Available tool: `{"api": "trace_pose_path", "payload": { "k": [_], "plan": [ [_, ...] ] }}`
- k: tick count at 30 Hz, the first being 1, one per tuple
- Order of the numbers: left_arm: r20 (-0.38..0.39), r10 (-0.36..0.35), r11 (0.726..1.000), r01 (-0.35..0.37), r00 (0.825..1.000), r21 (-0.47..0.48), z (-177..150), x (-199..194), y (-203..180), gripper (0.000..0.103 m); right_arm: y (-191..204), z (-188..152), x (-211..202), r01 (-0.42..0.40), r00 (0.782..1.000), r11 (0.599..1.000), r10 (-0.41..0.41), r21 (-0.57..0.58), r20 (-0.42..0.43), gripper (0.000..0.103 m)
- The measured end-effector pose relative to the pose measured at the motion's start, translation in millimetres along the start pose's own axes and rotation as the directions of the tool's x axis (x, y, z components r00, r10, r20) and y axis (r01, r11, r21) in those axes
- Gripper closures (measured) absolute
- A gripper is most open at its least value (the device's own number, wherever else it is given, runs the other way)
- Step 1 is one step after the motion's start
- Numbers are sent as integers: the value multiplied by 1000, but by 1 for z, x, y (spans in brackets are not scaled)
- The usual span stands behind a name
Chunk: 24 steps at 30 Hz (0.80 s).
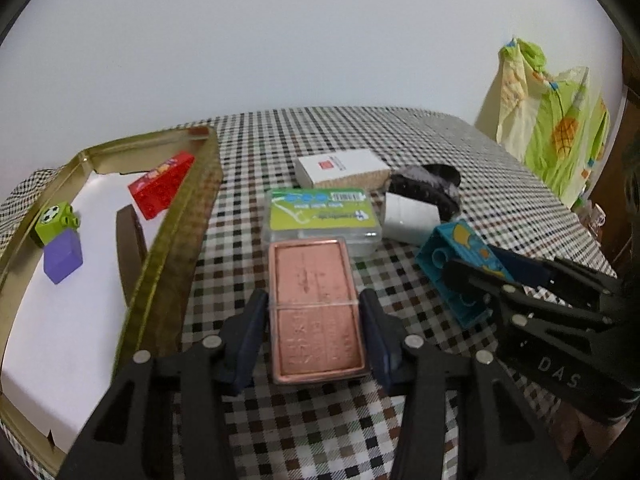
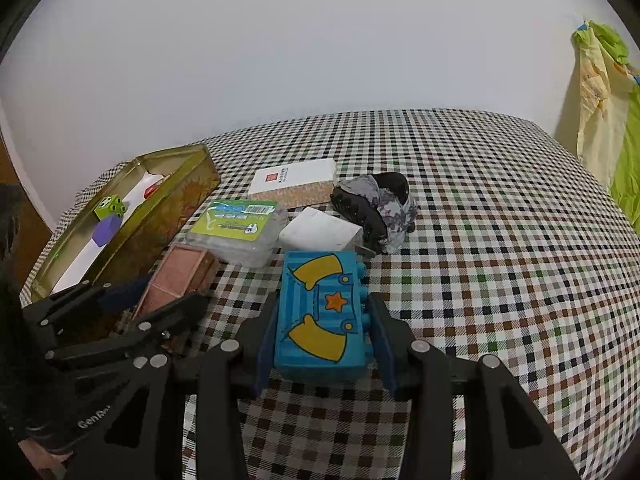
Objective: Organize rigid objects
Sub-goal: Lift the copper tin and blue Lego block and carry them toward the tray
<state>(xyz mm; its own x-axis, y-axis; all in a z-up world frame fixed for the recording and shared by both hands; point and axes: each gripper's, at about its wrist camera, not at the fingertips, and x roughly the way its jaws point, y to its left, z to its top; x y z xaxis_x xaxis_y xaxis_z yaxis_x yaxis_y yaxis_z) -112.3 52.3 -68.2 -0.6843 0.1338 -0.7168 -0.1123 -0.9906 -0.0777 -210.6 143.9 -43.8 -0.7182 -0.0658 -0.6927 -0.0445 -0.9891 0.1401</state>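
Note:
My left gripper [image 1: 314,332] is shut on a pink compact case [image 1: 316,308] just above the checkered table, right of the gold tin [image 1: 172,248]. The tin holds a red brick [image 1: 162,190], a green cube [image 1: 56,220] and a purple block [image 1: 64,258]. My right gripper [image 2: 320,334] is shut on a blue toy brick [image 2: 320,316] with yellow shapes and an orange star. The blue brick [image 1: 460,264] also shows in the left wrist view, and the pink case [image 2: 176,276] in the right wrist view.
On the table behind lie a clear box with a green label [image 1: 320,216], a white card box [image 1: 340,168], a white cube [image 1: 412,218] and a black-and-grey hair clip [image 2: 372,208]. A yellow-green bag [image 1: 548,120] hangs at the right.

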Motion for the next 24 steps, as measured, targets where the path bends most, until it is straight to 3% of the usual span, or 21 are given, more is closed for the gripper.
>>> {"api": "trace_pose_path", "payload": {
  "k": [14,24],
  "plan": [
    [115,21,1000,-18,993,-23,-2,-20,5,57,5,-1,-24,2,991,1000,-1,-13,137,58],
    [236,59,998,-64,970,17,-8,-41,-2,57,6,-7,-49,-13,962,1000,15,-8,274,58]
  ]
}}
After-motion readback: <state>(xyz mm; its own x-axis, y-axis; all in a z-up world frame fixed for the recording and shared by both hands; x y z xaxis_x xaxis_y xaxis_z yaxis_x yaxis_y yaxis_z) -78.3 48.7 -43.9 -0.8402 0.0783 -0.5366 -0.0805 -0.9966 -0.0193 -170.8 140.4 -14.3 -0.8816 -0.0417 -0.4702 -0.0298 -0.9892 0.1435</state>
